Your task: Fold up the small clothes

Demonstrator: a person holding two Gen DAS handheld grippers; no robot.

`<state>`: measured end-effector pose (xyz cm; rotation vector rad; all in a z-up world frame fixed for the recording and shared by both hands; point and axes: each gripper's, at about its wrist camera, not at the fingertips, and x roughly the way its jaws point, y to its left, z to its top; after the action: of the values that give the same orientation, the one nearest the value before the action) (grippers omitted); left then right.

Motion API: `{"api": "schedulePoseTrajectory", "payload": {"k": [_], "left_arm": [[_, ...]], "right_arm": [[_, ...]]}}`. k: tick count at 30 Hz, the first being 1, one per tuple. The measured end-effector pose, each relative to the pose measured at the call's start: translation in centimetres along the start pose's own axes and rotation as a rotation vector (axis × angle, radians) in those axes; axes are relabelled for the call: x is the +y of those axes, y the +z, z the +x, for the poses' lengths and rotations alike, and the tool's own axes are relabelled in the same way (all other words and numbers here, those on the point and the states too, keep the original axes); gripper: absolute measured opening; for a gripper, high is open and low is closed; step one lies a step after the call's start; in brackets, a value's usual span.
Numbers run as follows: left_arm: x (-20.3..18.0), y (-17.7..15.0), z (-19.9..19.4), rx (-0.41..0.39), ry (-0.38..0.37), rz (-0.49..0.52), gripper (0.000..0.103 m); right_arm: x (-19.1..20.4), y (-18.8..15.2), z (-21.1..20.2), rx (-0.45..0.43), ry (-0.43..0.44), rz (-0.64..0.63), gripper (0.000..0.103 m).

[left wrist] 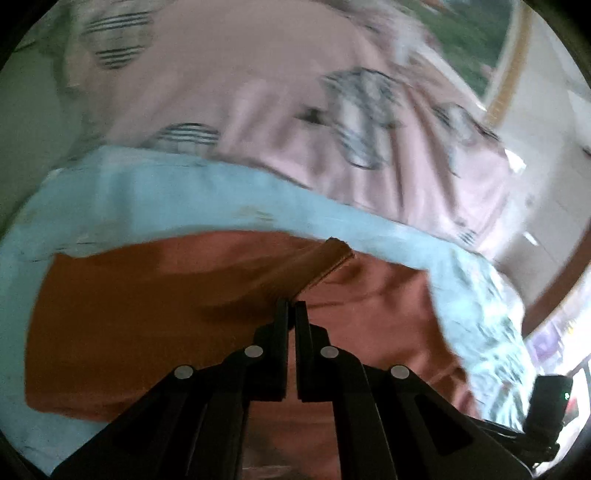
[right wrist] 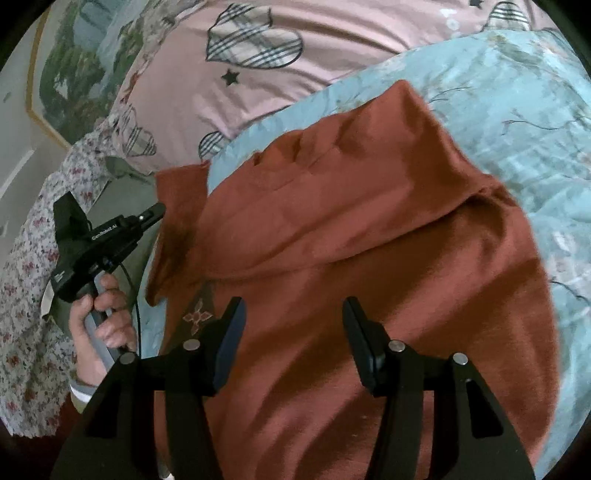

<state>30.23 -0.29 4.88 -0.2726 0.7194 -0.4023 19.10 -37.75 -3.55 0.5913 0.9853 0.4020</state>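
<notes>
Folding is under way, I think: your left gripper (left wrist: 291,303) has its two fingers pressed together on a strip of the shirt (right wrist: 369,258), a cuff or hem that sticks up past the tips at the middle of the left view. In the right view you can see that same gripper (right wrist: 157,211) at the left of the frame, held in your hand (right wrist: 98,321), with its tip at the shirt's hanging left flap.

The shirt is rust red. It lies on the blue quilt (right wrist: 517,110) and fills the middle of the right view. One part is already laid over, making a thick fold line that runs from the middle left up to the right. A small cross mark (right wrist: 198,316) shows low on the left part.

Your right gripper (right wrist: 293,306) hangs over the lower shirt with its fingers wide apart and nothing in them.

Next, I think, you need to carry the pinched strip across the shirt and lay it flat. The right gripper could press the cloth down so it does not slide. Keep the pull slow, as the cloth is soft and may bunch up.

Around the shirt, a pink sheet (right wrist: 332,29) with checked hearts lies past the quilt at the top. A flowered cloth (right wrist: 29,295) sits at the far left, and a framed picture (right wrist: 74,74) is in the upper left. The left view is blurry. The black cable by your hand could catch the flap.
</notes>
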Motion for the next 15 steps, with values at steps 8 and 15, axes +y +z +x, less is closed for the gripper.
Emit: {"api": "schedulePoseTrajectory", "payload": {"k": [8,15], "left_arm": [[-6.0,-5.3,8.4,0.144,-0.027,0.074,0.001],[-4.3,-7.7,8.8,0.225,-0.008,0.055,0.011]], "right_arm": [[-2.8,0.4,-0.6,-0.019,-0.02,0.079,0.056],[-2.1,2.4,2.0,0.005,0.006,0.098,0.056]]}}
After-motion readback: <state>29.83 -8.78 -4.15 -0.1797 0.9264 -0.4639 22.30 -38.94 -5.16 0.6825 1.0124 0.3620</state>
